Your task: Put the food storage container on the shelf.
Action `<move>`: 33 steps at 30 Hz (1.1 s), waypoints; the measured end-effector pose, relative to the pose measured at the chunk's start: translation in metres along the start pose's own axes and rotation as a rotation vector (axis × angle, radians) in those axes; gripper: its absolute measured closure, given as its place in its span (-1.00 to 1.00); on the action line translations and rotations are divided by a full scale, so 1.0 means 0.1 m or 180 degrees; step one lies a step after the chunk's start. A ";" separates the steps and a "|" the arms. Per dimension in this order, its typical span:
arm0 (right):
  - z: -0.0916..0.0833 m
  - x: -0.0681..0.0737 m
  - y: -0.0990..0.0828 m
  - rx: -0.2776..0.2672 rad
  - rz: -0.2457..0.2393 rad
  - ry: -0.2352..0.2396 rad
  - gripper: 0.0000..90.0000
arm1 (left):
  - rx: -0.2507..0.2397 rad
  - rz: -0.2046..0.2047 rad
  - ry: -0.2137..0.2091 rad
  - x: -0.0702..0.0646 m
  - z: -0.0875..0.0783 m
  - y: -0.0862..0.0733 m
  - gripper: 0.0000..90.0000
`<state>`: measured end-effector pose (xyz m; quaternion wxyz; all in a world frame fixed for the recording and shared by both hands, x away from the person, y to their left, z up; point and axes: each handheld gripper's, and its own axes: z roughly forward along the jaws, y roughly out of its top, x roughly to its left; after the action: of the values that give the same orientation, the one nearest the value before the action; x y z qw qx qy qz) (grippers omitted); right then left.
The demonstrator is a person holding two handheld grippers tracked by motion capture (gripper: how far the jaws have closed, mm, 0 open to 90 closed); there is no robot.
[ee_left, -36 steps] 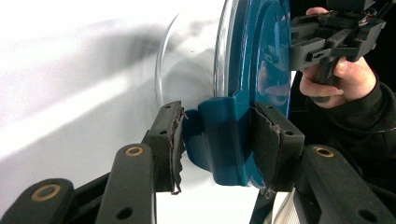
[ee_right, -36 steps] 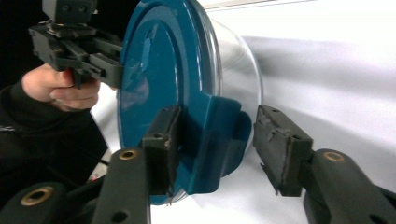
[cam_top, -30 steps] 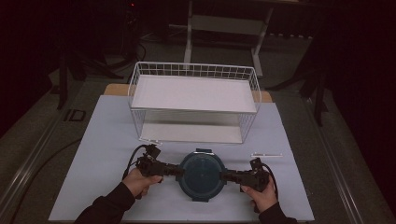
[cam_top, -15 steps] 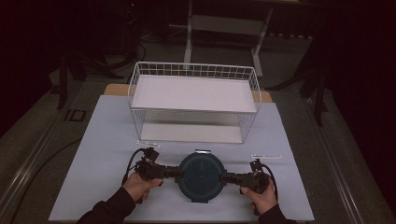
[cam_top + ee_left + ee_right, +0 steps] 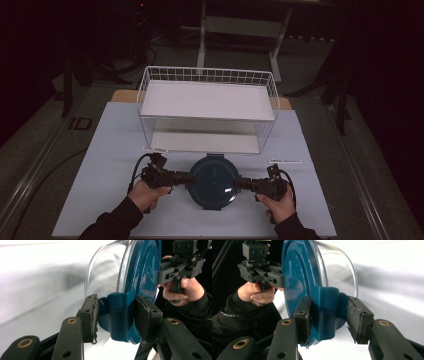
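We see a white wire basket (image 5: 207, 102) standing on the far half of the pale blue table cover (image 5: 105, 165), with a white shelf (image 5: 206, 99) laid across its top and a second white panel at its base. Beyond the table we make out a dim floor, dark stand legs (image 5: 70, 80), and a pale metal frame (image 5: 240, 25).

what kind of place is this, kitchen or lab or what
Probably a lab or recording workshop, not a kitchen: a table under a plain white sheet, a wire basket set as a prop, dark equipment stands behind, and a lidded container held between handheld claws.
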<state>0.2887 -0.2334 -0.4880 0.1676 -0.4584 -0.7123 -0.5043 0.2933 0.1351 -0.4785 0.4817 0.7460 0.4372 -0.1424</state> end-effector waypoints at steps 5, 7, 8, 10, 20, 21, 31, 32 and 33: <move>0.03 0.04 0.18 -0.0034 -0.0120 0.0002 0.26 | -0.0090 0.0040 0.0031 0.00 -0.06 0.09 0.24; 0.04 0.05 0.24 -0.0044 -0.0172 -0.0007 0.26 | -0.0146 0.0074 0.0058 0.03 -0.10 0.15 0.24; 0.04 0.05 0.24 -0.0044 -0.0172 -0.0007 0.26 | -0.0146 0.0074 0.0058 0.03 -0.10 0.15 0.24; 0.06 0.05 0.28 -0.0064 -0.0215 -0.0014 0.26 | -0.0190 0.0125 0.0081 0.05 -0.11 0.19 0.24; 0.19 -0.12 0.48 -0.0073 -0.0319 -0.0035 0.26 | -0.0236 0.0192 0.0160 0.24 -0.03 0.30 0.24; 0.20 -0.14 0.50 -0.0056 -0.0324 -0.0040 0.26 | -0.0245 0.0181 0.0161 0.27 -0.01 0.31 0.24; 0.32 -0.27 0.68 -0.0120 -0.0373 -0.0129 0.26 | -0.0342 0.0216 0.0216 0.48 0.04 0.44 0.24; 0.33 -0.28 0.71 -0.0130 -0.0401 -0.0136 0.26 | -0.0357 0.0201 0.0234 0.49 0.05 0.46 0.24; 0.33 -0.29 0.73 -0.0161 -0.0392 -0.0140 0.26 | -0.0380 0.0204 0.0258 0.49 0.06 0.48 0.24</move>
<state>0.3714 -0.2133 -0.4818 0.1089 -0.4289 -0.7297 -0.5213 0.3603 0.1475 -0.4840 0.5115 0.7347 0.4400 -0.0704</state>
